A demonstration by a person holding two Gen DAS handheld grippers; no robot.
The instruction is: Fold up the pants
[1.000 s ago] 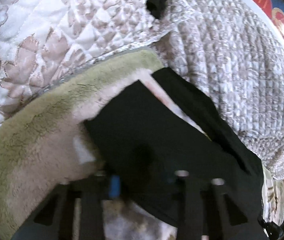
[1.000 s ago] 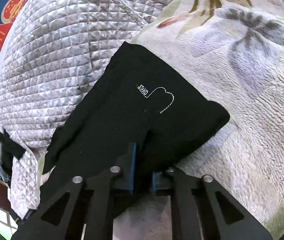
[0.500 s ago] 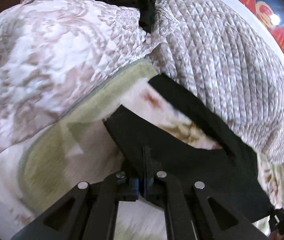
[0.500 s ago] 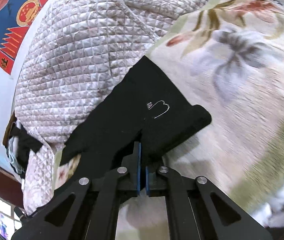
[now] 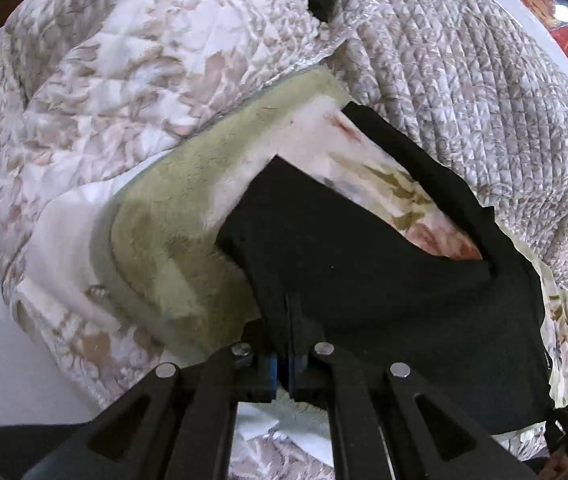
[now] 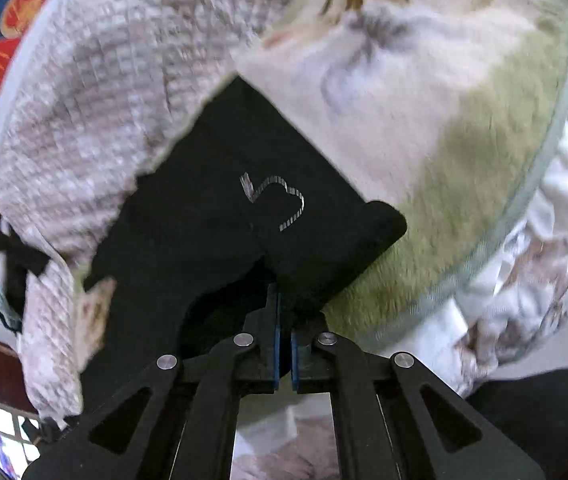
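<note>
Gripping the black cotton pants at the near edge, left gripper and right gripper both pinch cloth over the fuzzy green-bordered floral blanket. Risk: thin pinch slips, or legs drag unevenly, skewing the fold.

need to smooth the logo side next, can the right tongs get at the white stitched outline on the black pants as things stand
Probably not right now: the right tongs are shut on the near edge of the black fabric pants. The white stitched outline lies uncovered just ahead of them, so the way is free once they release.
</note>
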